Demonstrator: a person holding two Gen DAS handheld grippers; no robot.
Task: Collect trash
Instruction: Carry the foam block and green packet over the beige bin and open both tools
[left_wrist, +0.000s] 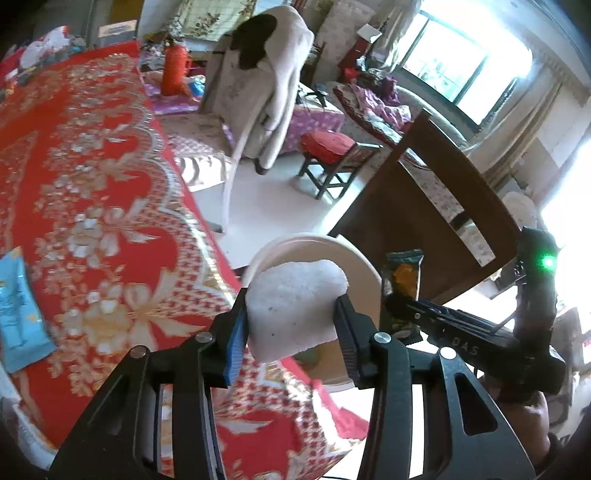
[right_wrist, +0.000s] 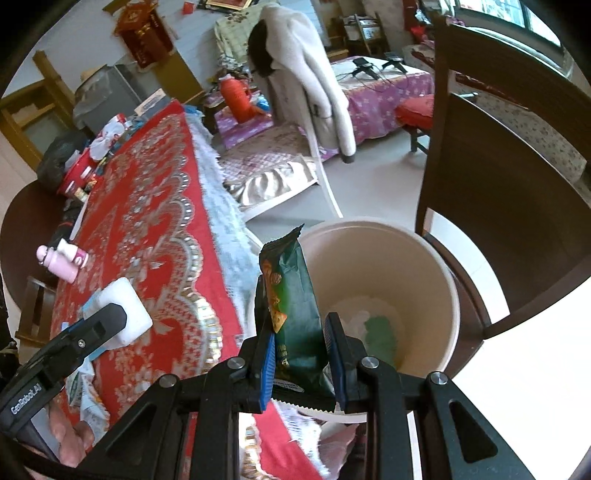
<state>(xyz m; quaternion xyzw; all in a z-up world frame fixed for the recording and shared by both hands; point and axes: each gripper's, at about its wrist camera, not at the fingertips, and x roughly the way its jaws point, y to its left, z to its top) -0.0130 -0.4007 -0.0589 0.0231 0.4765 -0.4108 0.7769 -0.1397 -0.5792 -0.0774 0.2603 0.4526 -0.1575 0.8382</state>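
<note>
My left gripper (left_wrist: 291, 317) is shut on a white foam block (left_wrist: 295, 306) and holds it at the table's edge, just before the beige bin (left_wrist: 364, 266). The foam block also shows in the right wrist view (right_wrist: 127, 310). My right gripper (right_wrist: 299, 354) is shut on a dark green snack wrapper (right_wrist: 293, 317) and holds it upright over the near rim of the bin (right_wrist: 436, 266). The wrapper also shows in the left wrist view (left_wrist: 402, 280). White and green scraps lie in the bin's bottom (right_wrist: 369, 325).
A red patterned tablecloth (left_wrist: 92, 184) covers the table at left. A blue packet (left_wrist: 18, 310) lies on it. A pink bottle (right_wrist: 62, 258) lies further back. A dark wooden chair (right_wrist: 498, 221) stands right of the bin. A chair draped with a coat (right_wrist: 306, 74) stands behind.
</note>
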